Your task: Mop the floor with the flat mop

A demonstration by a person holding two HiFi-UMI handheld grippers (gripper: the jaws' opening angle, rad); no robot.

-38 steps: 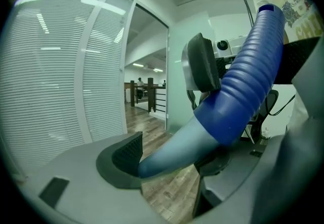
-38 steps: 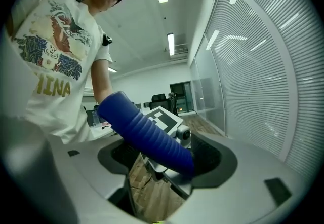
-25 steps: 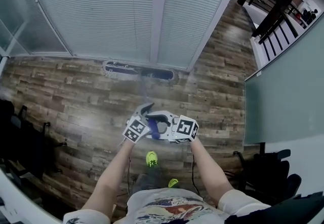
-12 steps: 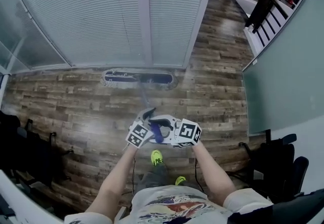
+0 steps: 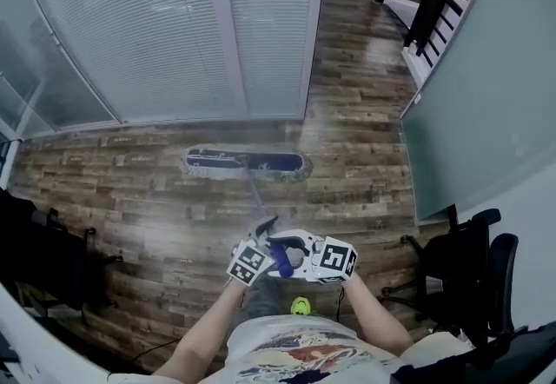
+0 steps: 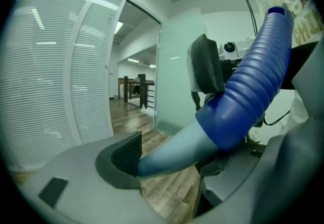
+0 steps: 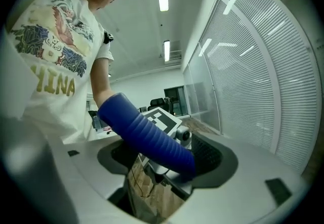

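The flat mop head (image 5: 246, 164) lies flat on the wood floor, a short way out from the glass wall with blinds. Its thin pole (image 5: 258, 200) slants back to a blue ribbed grip (image 5: 282, 260) in front of my body. My left gripper (image 5: 257, 254) and right gripper (image 5: 306, 254) face each other, both shut on the mop handle. In the left gripper view the pale pole and blue grip (image 6: 243, 96) cross between the pads. The right gripper view has the blue grip (image 7: 147, 137) clamped between its pads, with the left gripper's marker cube (image 7: 161, 116) behind it.
A glass wall with blinds (image 5: 174, 35) runs along the far side. A frosted partition (image 5: 478, 87) stands at the right, with a black office chair (image 5: 473, 274) below it. Dark chairs (image 5: 35, 261) sit at the left. Wood floor (image 5: 365, 139) continues to a corridor at the upper right.
The mop head has come away from the foot of the glass wall toward me. Both grippers and the handle have shifted back and slightly right, still clamped.
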